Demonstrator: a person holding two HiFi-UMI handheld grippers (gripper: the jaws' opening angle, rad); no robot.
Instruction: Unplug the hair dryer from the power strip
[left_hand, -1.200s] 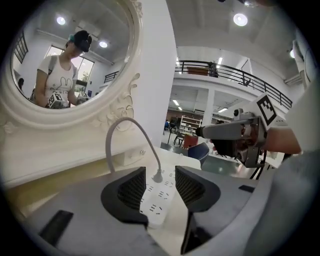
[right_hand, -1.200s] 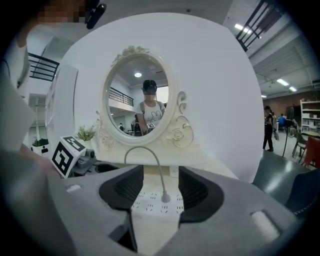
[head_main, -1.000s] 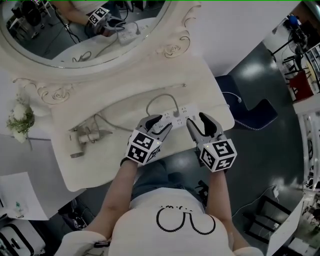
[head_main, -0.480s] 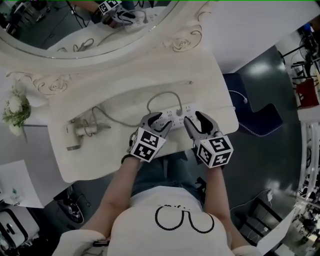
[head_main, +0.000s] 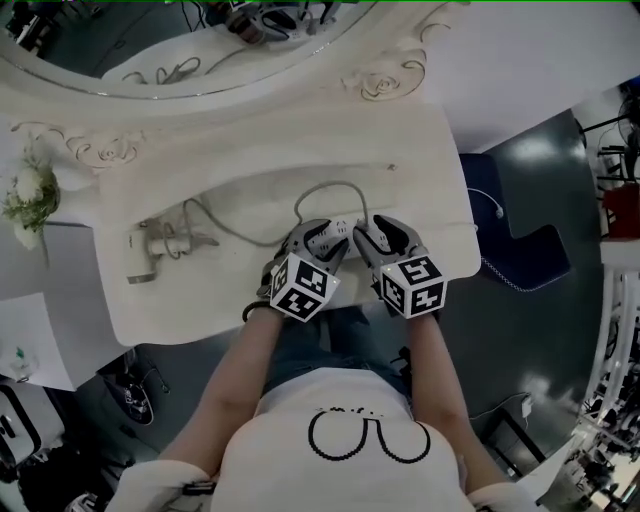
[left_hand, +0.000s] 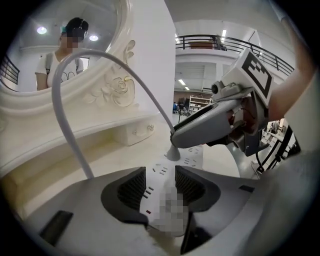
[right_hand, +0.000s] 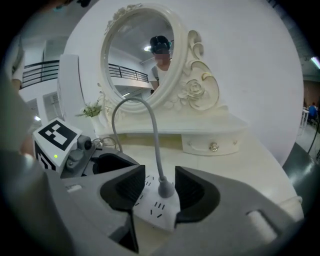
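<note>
Counts: 1 power strip (right_hand: 155, 210), 1 grey plug (right_hand: 166, 188) seated in it, 1 grey cord (head_main: 325, 188) looping left to 1 hair dryer (head_main: 150, 243), 2 grippers. Strip lies mid-front on white vanity table (head_main: 250, 295).
Left gripper (left_hand: 160, 187): jaws spread, straddling strip's end.
Right gripper (right_hand: 160, 185): jaws spread either side of plug, just been closing, pads not yet on it.
Around: oval mirror (head_main: 200, 70) behind, flowers (head_main: 25, 195) far left.
Containers: 1 small drawer (right_hand: 212, 145), shut, contents unseen.
</note>
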